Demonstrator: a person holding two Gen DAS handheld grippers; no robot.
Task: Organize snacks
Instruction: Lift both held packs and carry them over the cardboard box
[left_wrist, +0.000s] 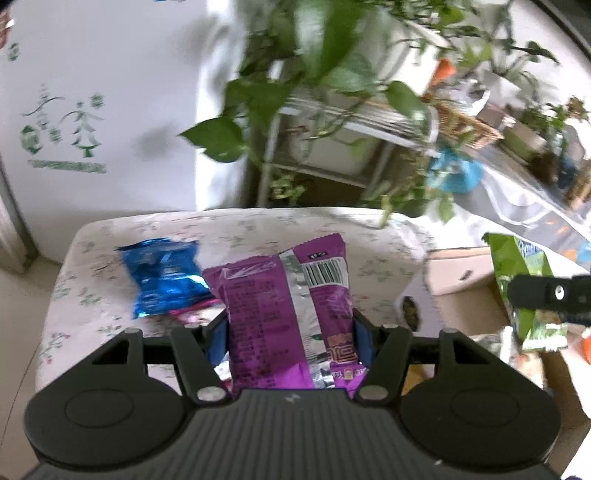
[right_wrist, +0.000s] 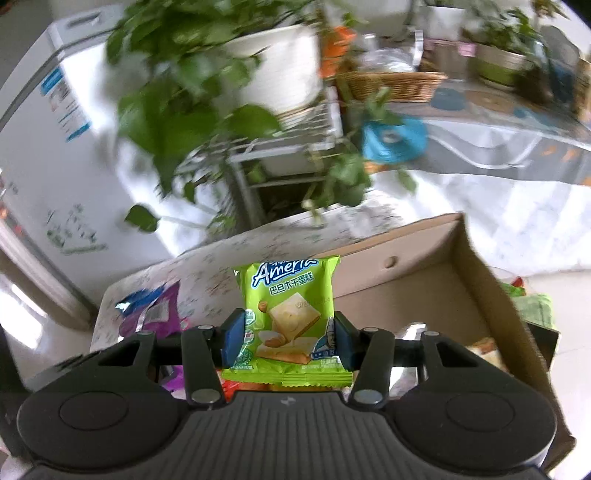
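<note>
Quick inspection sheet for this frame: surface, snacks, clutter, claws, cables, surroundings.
Surface: floral-cloth table, cardboard box at its right.
Job's things: purple snack packet in left claw; green cake packet in right claw; blue snack packet lying on the cloth.
Clutter: more wrappers inside the box, blurred.
Grippers: left claw shut on purple packet; right claw shut on green packet, near the box.
Cables: nothing seen.
Surroundings: leafy plant on metal stand, white fridge, wicker basket.

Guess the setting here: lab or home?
Likely a home living area: a white fridge, potted trailing plants on a metal rack, a wicker basket on a cloth-covered table, and a floral-covered stool.
</note>
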